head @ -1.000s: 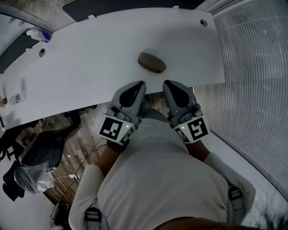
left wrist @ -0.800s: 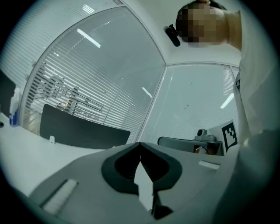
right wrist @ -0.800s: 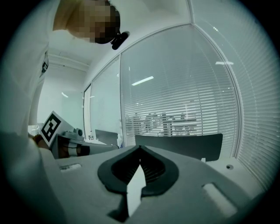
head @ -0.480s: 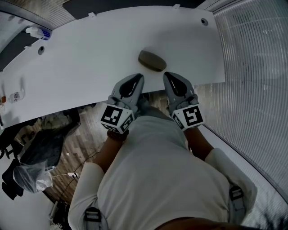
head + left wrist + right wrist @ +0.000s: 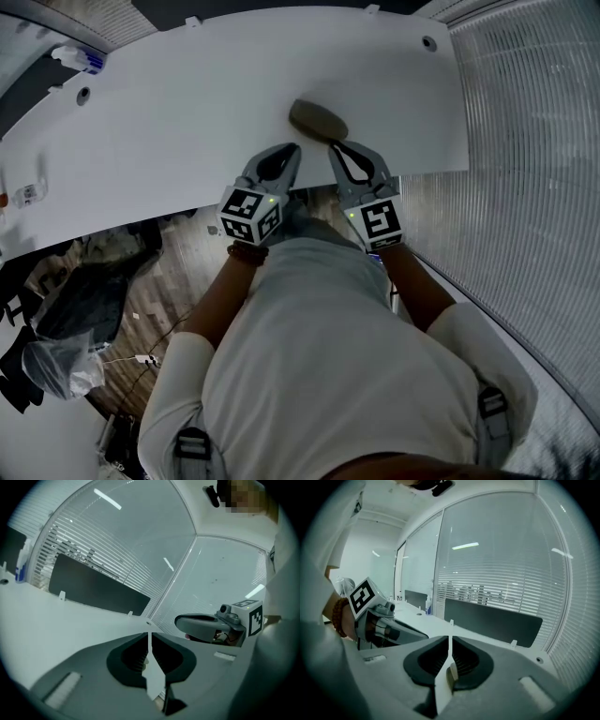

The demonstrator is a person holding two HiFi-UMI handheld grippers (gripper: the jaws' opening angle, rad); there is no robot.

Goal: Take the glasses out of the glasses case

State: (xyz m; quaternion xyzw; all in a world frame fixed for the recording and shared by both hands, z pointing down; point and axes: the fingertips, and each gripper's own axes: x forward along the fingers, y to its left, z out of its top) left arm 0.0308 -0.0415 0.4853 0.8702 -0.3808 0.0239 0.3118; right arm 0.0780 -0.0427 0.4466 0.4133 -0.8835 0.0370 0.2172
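A closed, oval, grey-brown glasses case (image 5: pixel 317 120) lies on the white table (image 5: pixel 169 122) near its front edge. My left gripper (image 5: pixel 292 150) hovers just short of the case's near left side. Its jaws are opening to a narrow slit with nothing between them (image 5: pixel 149 635). My right gripper (image 5: pixel 333 148) is at the case's near right side, its jaws also opening a little (image 5: pixel 449 640). A tan sliver of the case (image 5: pixel 453 673) shows low through that gap, and the pads do not press on it. The glasses are hidden.
The table's front edge runs just under both grippers. A small bottle (image 5: pixel 80 61) stands at the far left of the table. A dark partition lines the far edge and slatted blinds (image 5: pixel 525 141) fill the right. A plastic bag (image 5: pixel 56 366) lies on the floor, lower left.
Both grippers have moved forward and down from over the person's lap to the table's edge beside the case. Their tips have drawn closer together.
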